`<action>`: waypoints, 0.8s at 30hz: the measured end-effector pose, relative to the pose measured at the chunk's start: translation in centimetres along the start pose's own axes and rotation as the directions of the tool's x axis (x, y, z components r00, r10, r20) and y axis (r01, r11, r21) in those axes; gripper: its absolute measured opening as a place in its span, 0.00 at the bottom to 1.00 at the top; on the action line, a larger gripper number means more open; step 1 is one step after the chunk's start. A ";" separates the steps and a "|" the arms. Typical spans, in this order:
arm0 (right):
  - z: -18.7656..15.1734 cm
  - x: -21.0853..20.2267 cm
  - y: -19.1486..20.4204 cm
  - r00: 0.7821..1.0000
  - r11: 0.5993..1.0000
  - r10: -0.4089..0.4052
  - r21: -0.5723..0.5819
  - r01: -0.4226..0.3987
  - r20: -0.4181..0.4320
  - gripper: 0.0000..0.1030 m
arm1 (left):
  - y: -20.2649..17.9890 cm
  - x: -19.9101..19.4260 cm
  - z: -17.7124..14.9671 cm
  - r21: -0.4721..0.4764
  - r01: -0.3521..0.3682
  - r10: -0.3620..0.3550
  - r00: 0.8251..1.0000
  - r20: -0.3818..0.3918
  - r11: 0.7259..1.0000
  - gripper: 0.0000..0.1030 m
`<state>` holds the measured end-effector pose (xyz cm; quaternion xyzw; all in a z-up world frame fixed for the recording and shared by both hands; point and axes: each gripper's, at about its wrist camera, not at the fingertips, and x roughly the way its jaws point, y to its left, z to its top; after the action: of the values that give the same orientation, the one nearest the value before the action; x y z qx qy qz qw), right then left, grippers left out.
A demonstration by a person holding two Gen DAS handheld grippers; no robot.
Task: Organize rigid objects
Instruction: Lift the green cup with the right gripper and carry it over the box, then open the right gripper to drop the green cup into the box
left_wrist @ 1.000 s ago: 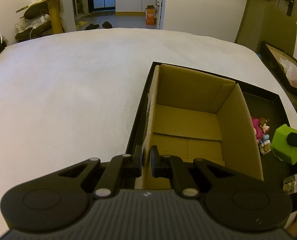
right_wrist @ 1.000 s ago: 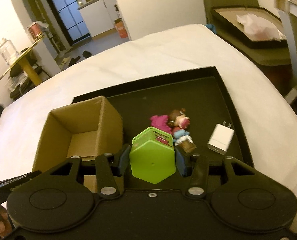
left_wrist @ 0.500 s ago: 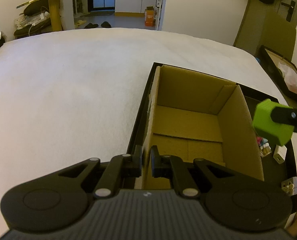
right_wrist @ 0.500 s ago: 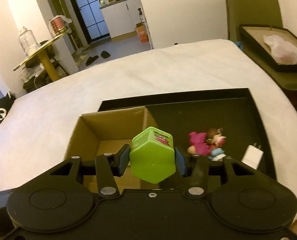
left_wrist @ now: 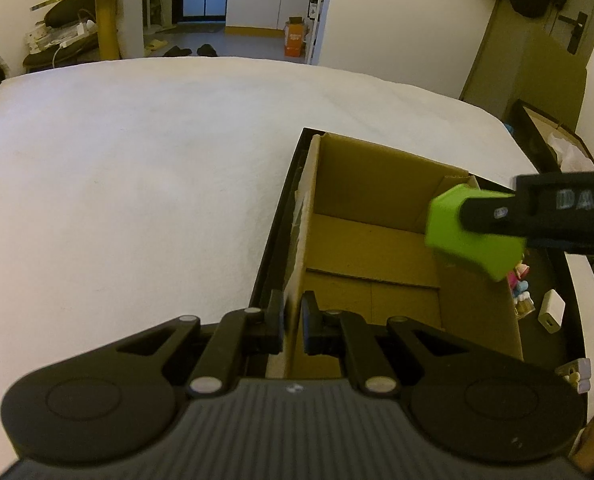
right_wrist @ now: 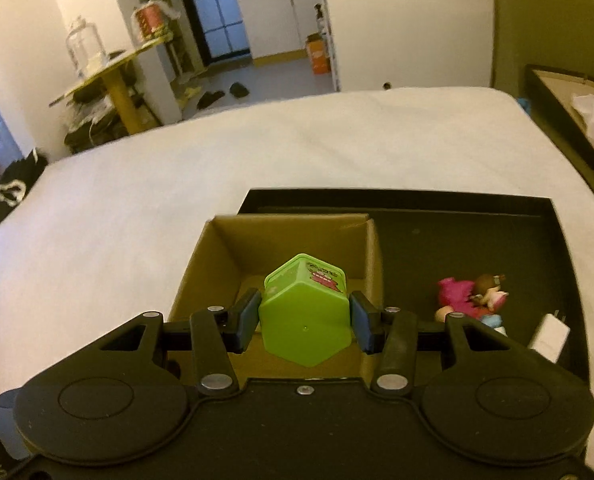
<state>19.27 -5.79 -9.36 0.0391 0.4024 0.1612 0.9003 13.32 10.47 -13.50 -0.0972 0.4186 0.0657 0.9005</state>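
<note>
The right tongs (right_wrist: 305, 322) are clamped on a bright green hexagonal plastic box (right_wrist: 307, 314) with a cartoon sticker on its upper face, one pad pressed against each of two opposite sides. In the left wrist view the same green box (left_wrist: 471, 238) hangs in the air over the right-hand wall of an open brown cardboard box (left_wrist: 377, 264), above the carton's opening and touching neither its walls nor its floor. The left tongs (left_wrist: 293, 318) are clenched on the near end of the cardboard box's left wall, with the thin board pinched between the two pads. The carton stands in the left part of a shallow black rectangular tray (right_wrist: 477, 208), which lies on a bed covered with a white sheet (right_wrist: 217, 168). In the open right part of the tray, beside the carton, lie a small doll figure in a pink dress (right_wrist: 471, 294) and, near it toward the tray's right rim, a white plug-in charger (right_wrist: 549, 338). In the left wrist view a small pale cube-like thing (left_wrist: 575, 372) sits at the tray's near right corner; what it is cannot be made out. The inside of the cardboard box shows only its folded bottom flaps.
</note>
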 end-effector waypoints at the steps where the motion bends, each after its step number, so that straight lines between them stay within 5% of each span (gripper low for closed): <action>1: 0.0 0.3 0.3 1.000 1.000 0.003 -0.008 -0.003 -0.009 0.46 | 0.1 0.1 0.1 -0.001 0.001 -0.001 1.000 0.000 1.000 0.07; 9: 0.5 1.8 1.8 0.996 0.996 0.093 0.007 -0.093 -0.013 0.51 | 0.5 0.1 0.0 -0.019 0.019 -0.019 1.000 0.001 1.000 0.08; 24: -0.3 -1.1 -0.9 0.999 0.998 0.030 0.064 -0.028 -0.030 0.57 | 0.5 0.3 0.1 -0.026 0.022 -0.023 1.000 -0.016 0.999 0.09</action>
<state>18.61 -6.99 -8.93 0.0711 0.4205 0.1618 0.8899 13.52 11.01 -13.76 -0.1141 0.4239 0.0601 0.8965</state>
